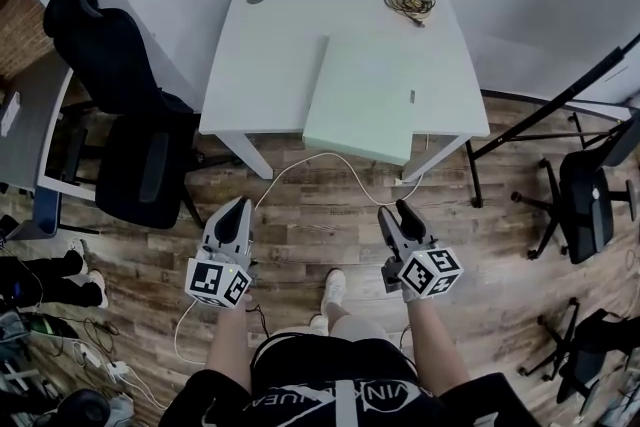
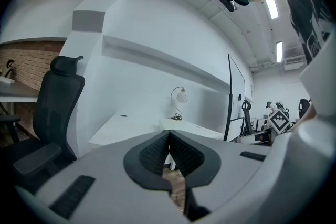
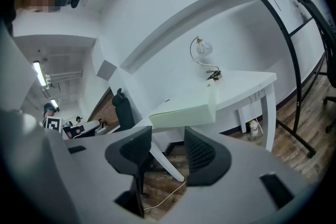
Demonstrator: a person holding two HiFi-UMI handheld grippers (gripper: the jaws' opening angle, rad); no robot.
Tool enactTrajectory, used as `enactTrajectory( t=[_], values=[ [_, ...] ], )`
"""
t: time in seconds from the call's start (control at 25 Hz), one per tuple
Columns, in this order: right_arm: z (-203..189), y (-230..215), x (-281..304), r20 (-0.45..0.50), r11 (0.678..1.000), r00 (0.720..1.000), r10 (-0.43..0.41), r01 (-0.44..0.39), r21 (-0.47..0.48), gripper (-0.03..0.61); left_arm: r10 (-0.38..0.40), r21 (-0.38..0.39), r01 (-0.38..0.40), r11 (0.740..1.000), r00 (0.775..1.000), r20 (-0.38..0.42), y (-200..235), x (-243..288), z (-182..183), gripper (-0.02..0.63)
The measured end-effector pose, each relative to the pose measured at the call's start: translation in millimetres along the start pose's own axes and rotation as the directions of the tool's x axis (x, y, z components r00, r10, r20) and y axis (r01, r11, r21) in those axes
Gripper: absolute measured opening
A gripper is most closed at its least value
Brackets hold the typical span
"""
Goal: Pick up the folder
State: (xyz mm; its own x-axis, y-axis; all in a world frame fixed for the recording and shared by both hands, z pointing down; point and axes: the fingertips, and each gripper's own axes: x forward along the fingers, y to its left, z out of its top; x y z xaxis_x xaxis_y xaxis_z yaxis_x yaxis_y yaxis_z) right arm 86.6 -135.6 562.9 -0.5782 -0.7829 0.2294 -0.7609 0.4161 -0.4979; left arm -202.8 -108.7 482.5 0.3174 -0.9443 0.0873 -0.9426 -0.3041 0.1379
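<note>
Folder [image 1: 365, 100] lies flat on the white desk [image 1: 265, 65], with its near edge hanging a little over the desk border, and nothing touches it. We hold both tools well apart from it. Our left gripper [image 1: 237, 207] has its jaws pressed together and empty; our right gripper [image 1: 398, 212] has its jaws apart with nothing between. We judge that the task is hardly begun: reaching, grasping and lifting are all left.

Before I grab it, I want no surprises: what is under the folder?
The folder lies on the white desk, its near edge overhanging the floor. Anything flat beneath it is hidden.
</note>
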Motion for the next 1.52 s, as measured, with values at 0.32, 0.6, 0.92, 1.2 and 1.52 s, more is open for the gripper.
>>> enactTrajectory(
  t=[0.32, 0.6, 0.92, 1.2, 1.52],
  values=[
    [-7.5, -10.4, 20.2, -0.020, 0.999, 0.999, 0.025, -0.024, 0.044, 0.192, 0.026, -0.003, -0.026, 1.000, 1.000, -0.002, 4.9, 18.2, -3.1, 0.014],
    [-5.0, -11.8, 31.3, -0.004, 0.995, 1.000, 0.027, -0.027, 0.092, 0.193, 0.005, -0.009, -0.005, 1.000, 1.000, -0.011, 3.3, 32.1, -8.4, 0.015],
    [-5.1, -21.1, 44.1, 0.036, 0.979, 0.999, -0.011, 0.004, 0.205, 0.202, -0.034, -0.007, 0.034, 0.999, 0.999, -0.025, 5.9, 53.7, -10.3, 0.014],
    [1.9, -28.2, 66.6, 0.056, 0.954, 0.998, -0.034, 0.015, 0.299, 0.229, -0.050, -0.009, 0.050, 0.999, 0.999, -0.014, 20.6, 84.0, 0.2, 0.015],
    [4.5, -26.5, 96.8, 0.116, 0.867, 0.993, -0.012, -0.048, 0.496, 0.287, -0.084, -0.013, 0.084, 0.996, 0.996, -0.031, 29.6, 107.3, -9.3, 0.014]
  ],
)
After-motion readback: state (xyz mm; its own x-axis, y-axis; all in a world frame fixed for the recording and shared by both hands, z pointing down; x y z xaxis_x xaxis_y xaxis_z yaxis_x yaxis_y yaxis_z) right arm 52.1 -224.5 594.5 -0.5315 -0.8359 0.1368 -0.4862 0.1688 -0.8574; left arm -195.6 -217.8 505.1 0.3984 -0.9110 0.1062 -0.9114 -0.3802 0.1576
